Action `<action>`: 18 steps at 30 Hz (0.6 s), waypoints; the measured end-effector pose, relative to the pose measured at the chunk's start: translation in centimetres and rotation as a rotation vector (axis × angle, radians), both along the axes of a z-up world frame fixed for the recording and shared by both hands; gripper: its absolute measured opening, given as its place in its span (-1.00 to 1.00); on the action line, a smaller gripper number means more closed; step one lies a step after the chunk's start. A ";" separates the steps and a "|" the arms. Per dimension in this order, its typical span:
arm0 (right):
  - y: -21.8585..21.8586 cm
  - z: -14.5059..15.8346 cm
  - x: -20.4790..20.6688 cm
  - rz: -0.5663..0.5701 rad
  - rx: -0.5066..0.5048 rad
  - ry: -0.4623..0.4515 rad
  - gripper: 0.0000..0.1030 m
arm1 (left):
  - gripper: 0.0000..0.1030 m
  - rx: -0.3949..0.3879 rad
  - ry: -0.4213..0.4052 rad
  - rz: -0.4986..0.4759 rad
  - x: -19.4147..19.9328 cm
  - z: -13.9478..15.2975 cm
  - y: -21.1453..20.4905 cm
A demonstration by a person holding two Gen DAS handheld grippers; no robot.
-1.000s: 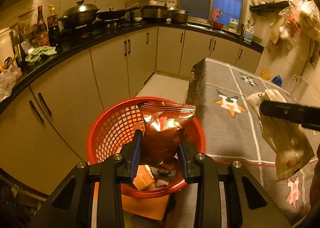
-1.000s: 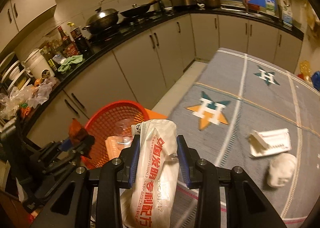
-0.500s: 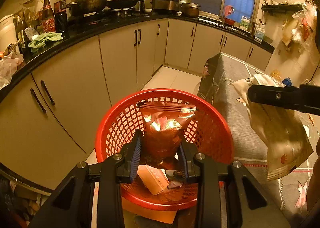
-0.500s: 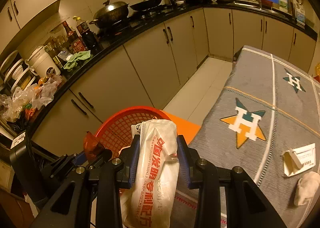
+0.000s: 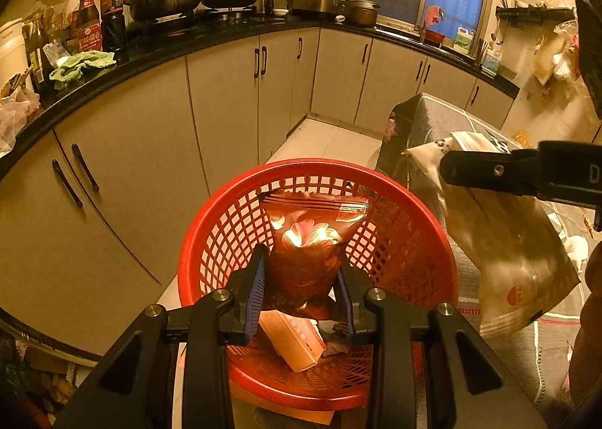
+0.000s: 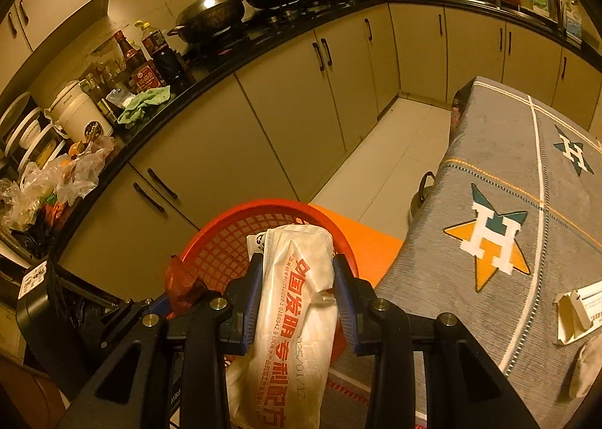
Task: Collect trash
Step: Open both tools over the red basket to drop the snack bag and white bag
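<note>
My left gripper (image 5: 301,273) is shut on a shiny red snack bag (image 5: 310,241), held right over the red mesh basket (image 5: 222,226). In the basket lie a small orange carton (image 5: 291,340) and some wrappers. My right gripper (image 6: 297,280) is shut on a white plastic packet with red print (image 6: 297,308), which hangs at the basket's (image 6: 225,241) near rim. In the left wrist view that packet (image 5: 504,248) dangles to the right of the basket, over the table's edge. The red bag (image 6: 184,282) and the left gripper show at lower left in the right wrist view.
A table with a grey star-patterned cloth (image 6: 500,173) stands right of the basket; a torn white box (image 6: 575,310) and a crumpled white wad (image 6: 587,365) lie on it. Beige cabinets (image 5: 143,150) under a cluttered black counter run behind. An orange stool (image 6: 368,244) carries the basket.
Both grippers have swung left from the table toward the basket and sunk a little, each keeping its bag. The red bag now hangs over the basket's middle; the white packet reaches its rim.
</note>
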State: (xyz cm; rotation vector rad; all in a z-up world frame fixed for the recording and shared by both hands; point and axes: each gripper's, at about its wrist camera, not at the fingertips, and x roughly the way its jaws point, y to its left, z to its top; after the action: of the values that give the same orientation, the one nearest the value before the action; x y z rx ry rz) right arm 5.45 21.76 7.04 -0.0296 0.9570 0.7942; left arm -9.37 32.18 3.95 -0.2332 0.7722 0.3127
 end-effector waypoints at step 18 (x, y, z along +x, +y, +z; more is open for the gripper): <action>2.4 -2.5 1.3 -0.002 -0.044 0.031 -0.23 | -0.38 -0.036 0.010 0.009 0.5 -1.3 1.3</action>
State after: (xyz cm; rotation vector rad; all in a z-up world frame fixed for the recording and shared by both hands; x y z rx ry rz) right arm 6.74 24.17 4.56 -0.0551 1.0034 0.7731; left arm -8.84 33.48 2.64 -0.2689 0.7874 0.3093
